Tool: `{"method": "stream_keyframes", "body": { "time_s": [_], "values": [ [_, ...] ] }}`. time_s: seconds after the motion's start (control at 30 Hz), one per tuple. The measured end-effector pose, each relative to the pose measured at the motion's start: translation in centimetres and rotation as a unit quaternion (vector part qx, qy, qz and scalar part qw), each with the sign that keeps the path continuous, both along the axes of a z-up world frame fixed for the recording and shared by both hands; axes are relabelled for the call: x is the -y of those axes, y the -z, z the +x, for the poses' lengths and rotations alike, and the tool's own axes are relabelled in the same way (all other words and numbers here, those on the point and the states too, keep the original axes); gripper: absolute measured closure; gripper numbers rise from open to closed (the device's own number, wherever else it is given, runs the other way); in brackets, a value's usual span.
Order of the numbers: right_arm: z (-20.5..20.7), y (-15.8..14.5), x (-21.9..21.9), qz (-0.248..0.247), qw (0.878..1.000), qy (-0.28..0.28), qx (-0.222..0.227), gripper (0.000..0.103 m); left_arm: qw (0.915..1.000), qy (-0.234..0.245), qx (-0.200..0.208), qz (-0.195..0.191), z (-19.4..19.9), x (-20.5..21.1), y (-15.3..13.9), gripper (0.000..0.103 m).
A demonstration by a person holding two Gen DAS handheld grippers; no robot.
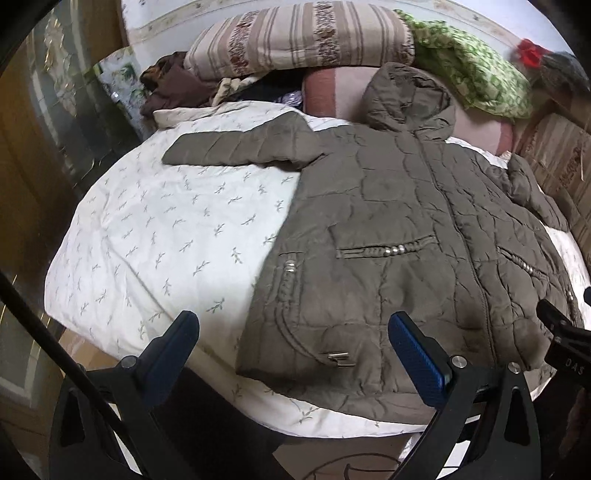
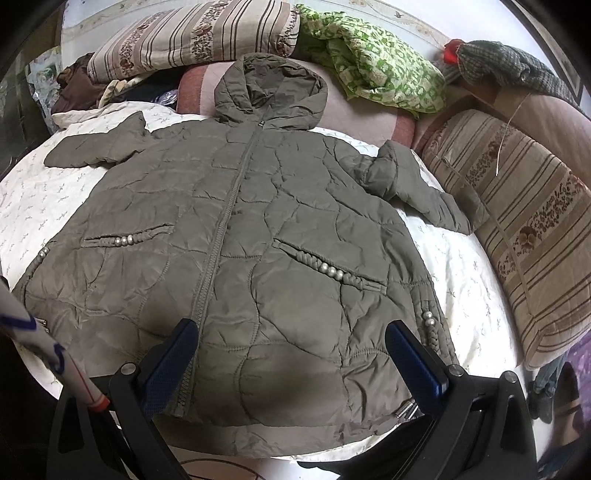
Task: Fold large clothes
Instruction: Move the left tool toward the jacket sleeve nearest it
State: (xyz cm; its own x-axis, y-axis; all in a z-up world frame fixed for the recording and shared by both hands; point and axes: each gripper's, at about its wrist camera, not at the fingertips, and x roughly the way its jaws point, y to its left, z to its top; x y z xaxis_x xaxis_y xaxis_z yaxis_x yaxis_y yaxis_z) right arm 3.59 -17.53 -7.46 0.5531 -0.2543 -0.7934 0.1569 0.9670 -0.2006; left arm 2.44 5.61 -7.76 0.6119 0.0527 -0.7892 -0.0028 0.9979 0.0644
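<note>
Both claws, left claw and right claw, hang wide open over the flat quilted hooded jacket on the bed, nothing folded yet, so probably grab a sleeve next.

Bed covered with a white quilt sprigged in small green leaves. Striped floral bolster piled at the head, beside a green patterned cloth. Second striped cushion along the right edge. Pale wallpapered wall behind. Wooden furniture, possibly a wardrobe, at far left.
</note>
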Motion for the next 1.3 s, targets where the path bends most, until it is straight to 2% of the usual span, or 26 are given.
{"method": "stream_keyframes", "body": {
  "time_s": [0.63,1.3],
  "values": [
    [1.8,-0.6,-2.7,-0.006,0.999,-0.047,0.006,0.000,0.9996,-0.025,-0.015,-0.002,1.7,-2.1,0.7,0.001],
    [4.4,-0.3,-4.4,0.001,0.998,-0.063,-0.015,0.000,0.9974,-0.061,-0.017,-0.034,5.3,-6.7,1.6,0.001]
  ]
}}
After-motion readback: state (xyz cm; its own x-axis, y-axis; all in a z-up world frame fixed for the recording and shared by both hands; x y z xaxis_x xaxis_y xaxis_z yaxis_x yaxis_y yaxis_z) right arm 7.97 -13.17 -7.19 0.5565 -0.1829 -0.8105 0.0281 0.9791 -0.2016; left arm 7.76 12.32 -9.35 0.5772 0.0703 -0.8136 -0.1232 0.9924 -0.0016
